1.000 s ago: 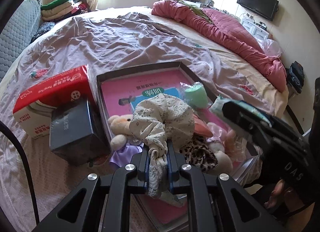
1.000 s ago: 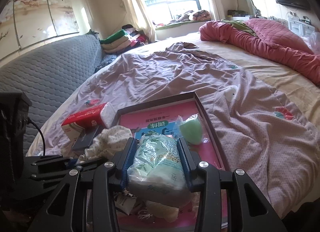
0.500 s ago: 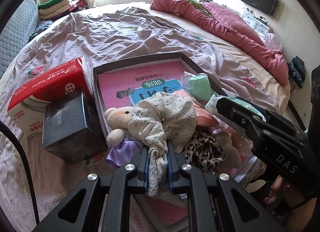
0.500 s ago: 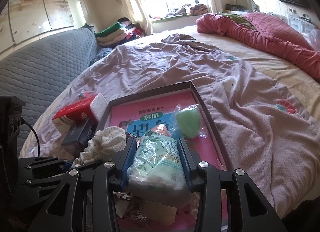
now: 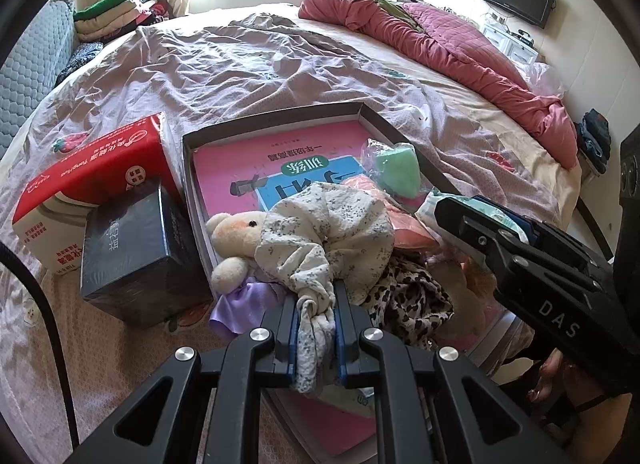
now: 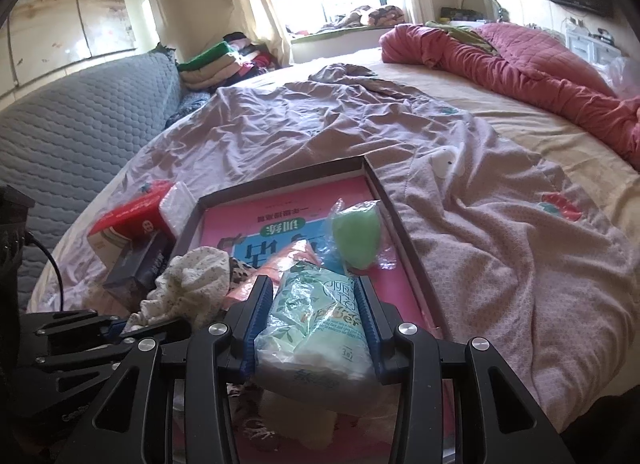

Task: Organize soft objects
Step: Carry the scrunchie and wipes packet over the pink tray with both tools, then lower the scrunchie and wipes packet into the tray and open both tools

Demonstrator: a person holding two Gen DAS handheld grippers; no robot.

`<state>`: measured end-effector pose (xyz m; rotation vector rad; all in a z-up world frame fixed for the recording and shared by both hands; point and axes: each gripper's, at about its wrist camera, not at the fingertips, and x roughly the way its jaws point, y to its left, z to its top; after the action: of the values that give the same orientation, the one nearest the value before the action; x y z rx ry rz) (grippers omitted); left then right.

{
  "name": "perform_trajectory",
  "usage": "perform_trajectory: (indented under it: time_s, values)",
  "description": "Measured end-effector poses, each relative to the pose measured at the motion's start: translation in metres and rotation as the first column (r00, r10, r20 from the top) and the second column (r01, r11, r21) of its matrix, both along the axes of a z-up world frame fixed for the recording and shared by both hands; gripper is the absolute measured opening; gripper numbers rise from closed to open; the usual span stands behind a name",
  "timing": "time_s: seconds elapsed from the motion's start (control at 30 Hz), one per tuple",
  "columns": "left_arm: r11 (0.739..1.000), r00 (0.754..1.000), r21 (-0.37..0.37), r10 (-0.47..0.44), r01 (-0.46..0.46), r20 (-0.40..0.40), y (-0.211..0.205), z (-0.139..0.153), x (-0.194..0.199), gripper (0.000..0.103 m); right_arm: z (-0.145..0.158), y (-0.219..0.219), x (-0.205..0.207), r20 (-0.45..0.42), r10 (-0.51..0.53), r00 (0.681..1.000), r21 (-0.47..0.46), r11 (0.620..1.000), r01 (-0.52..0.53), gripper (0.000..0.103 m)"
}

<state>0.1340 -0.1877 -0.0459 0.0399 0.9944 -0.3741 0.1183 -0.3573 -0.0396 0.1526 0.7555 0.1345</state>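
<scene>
"DAS" on the right gripper; "YongFu" on red tissue box.

The bed was covered with a wrinkled mauve sheet; a shallow box tray, red tissue box, black box and bunched pink quilt were laid on it.

One tray; two boxes, red and black; one teddy; one sponge.
</scene>
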Motion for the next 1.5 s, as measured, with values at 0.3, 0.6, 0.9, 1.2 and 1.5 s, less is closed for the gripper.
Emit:
perform_trajectory:
  time_s: [0.3, 0.6, 0.9, 1.2, 1.5]
  values:
    - [1.000, 1.000, 0.003, 0.001, -0.001, 0.000, 0.000, 0.000, 0.001, 0.014, -0.008, 0.001, 0.004, -0.011, 0.000, 1.000, -0.016, 1.000, 0.000, 0.046]
    - [1.000, 1.000, 0.002, 0.000, 0.000, -0.004, 0.001, -0.001, 0.003, 0.015, -0.011, 0.001, 0.006, -0.007, -0.012, 1.000, -0.007, 1.000, 0.012, 0.047]
    - [1.000, 1.000, 0.000, 0.008, -0.008, -0.006, 0.001, -0.002, 0.007, 0.016, -0.009, -0.003, 0.004, -0.001, -0.020, 1.000, 0.013, 1.000, 0.020, 0.054]
    - [1.000, 1.000, -0.021, 0.002, -0.002, 0.011, -0.001, 0.005, 0.006, 0.016, -0.004, -0.007, 0.000, 0.021, -0.039, 0.999, 0.014, 0.999, 0.039, 0.056]
    - [0.998, 1.000, -0.054, 0.014, -0.014, -0.007, 0.000, 0.009, 0.006, 0.018, 0.006, -0.013, -0.007, 0.021, -0.058, 0.998, 0.045, 0.997, 0.057, 0.062]
